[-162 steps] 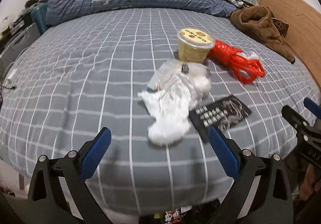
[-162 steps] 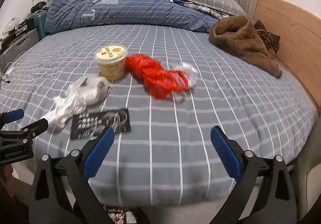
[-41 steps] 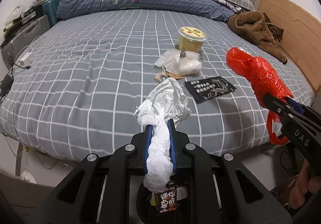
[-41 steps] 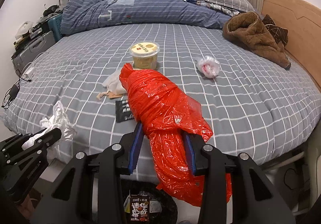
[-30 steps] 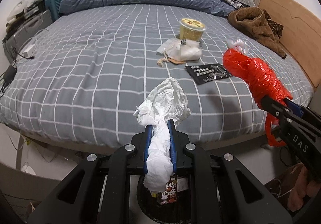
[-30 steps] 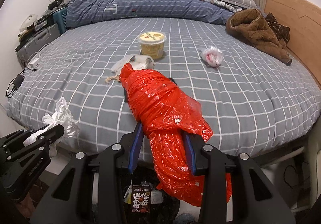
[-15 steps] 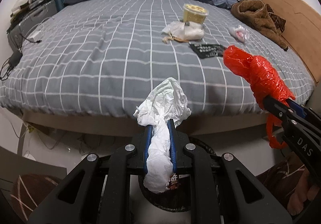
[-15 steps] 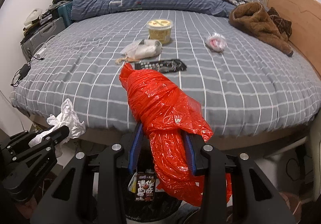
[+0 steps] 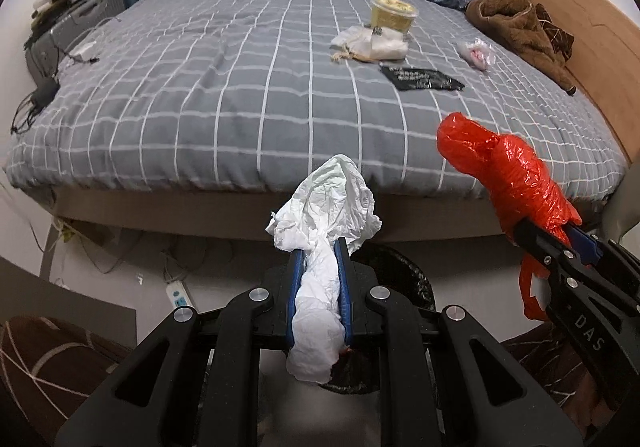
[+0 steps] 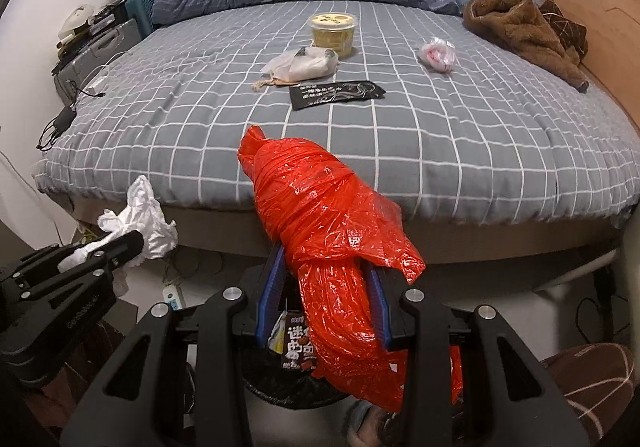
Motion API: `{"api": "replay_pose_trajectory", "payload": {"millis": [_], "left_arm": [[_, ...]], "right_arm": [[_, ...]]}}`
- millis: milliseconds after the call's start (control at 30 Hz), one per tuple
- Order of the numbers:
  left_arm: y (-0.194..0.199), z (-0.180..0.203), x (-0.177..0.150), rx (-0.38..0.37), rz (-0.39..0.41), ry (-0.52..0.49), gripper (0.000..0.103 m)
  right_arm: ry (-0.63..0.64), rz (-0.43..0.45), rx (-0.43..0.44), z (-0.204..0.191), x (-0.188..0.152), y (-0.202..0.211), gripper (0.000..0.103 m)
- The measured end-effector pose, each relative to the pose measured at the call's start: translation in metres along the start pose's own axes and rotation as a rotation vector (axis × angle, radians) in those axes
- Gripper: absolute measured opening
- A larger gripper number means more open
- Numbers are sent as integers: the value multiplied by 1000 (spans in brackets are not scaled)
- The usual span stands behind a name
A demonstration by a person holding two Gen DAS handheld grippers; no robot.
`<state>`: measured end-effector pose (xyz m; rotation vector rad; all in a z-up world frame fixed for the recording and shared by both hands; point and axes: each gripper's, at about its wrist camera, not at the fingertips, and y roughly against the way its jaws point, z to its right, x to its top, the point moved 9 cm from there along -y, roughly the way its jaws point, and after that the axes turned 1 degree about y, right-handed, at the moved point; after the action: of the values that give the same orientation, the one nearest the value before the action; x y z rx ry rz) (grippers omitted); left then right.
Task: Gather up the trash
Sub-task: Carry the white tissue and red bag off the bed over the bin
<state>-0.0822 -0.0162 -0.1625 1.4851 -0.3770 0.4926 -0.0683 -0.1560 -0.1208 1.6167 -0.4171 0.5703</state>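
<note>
Left gripper (image 9: 319, 287) jaws clamped on crumpled white tissue wad (image 9: 326, 207); right gripper (image 10: 322, 305) jaws pinching crinkly red plastic bag (image 10: 324, 223). Centre both over the black round bin (image 9: 404, 271) below (rim partly hidden), then release, bag first to avoid snagging.

on the bed (image 10: 460, 151), the tub (image 10: 333, 29) sits farthest back, the pouch (image 10: 304, 63) just before it, the flat packet (image 10: 336, 93) nearer still. the small wad (image 10: 436, 55) lies right of them, the bundled garment (image 10: 520, 27) beyond at the right edge. down off the near edge, the bin (image 10: 288, 387) sits on the floor.
</note>
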Motion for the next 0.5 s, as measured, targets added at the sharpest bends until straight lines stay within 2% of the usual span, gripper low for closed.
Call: {"api": "replay_pose_trajectory", "payload": {"millis": [167,500], "left_arm": [[-21,-8,-22,7,-46,-5,15],[-63,-10,-40,-2,-106,-13,15]], "right_arm": [[9,-30,0,-1,-17,-13,36],[43,-140,3,-7,-53,-62,36]]}}
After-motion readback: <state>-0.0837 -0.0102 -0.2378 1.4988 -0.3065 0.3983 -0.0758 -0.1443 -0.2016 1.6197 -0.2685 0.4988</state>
